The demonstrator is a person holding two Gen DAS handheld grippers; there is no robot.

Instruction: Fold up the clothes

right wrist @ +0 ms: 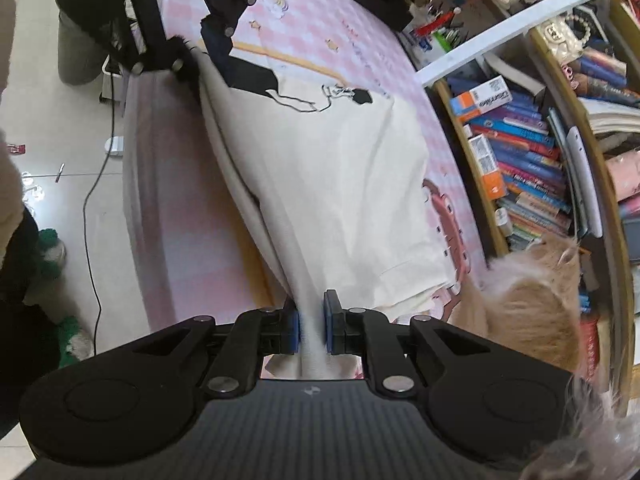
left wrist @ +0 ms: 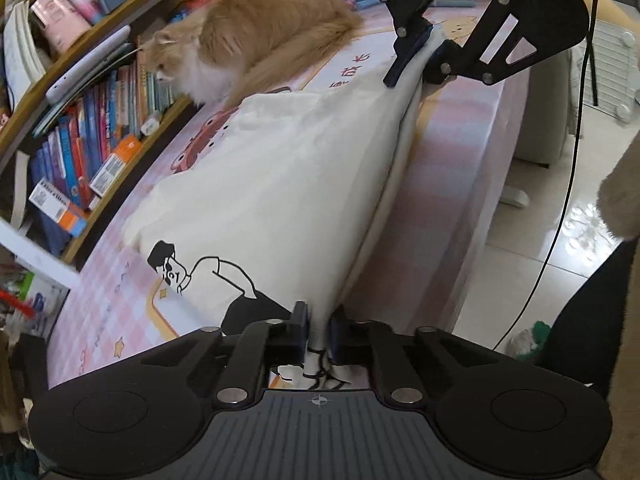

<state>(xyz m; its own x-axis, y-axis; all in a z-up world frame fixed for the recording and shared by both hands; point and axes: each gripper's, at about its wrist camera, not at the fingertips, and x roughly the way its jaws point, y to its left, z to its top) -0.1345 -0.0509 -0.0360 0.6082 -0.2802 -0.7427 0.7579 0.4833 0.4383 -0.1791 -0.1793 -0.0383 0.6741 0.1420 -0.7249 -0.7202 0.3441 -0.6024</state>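
A cream garment (left wrist: 280, 184) printed with a black line-drawn figure lies on a pink-and-white checked cover (left wrist: 448, 184), beside an orange-and-white cat (left wrist: 256, 36), and the black grippers carry blue pads (right wrist: 331, 326).

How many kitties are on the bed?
1: an orange and white cat sits on the pink checked bed cover by the bookshelf, past the cream shirt.
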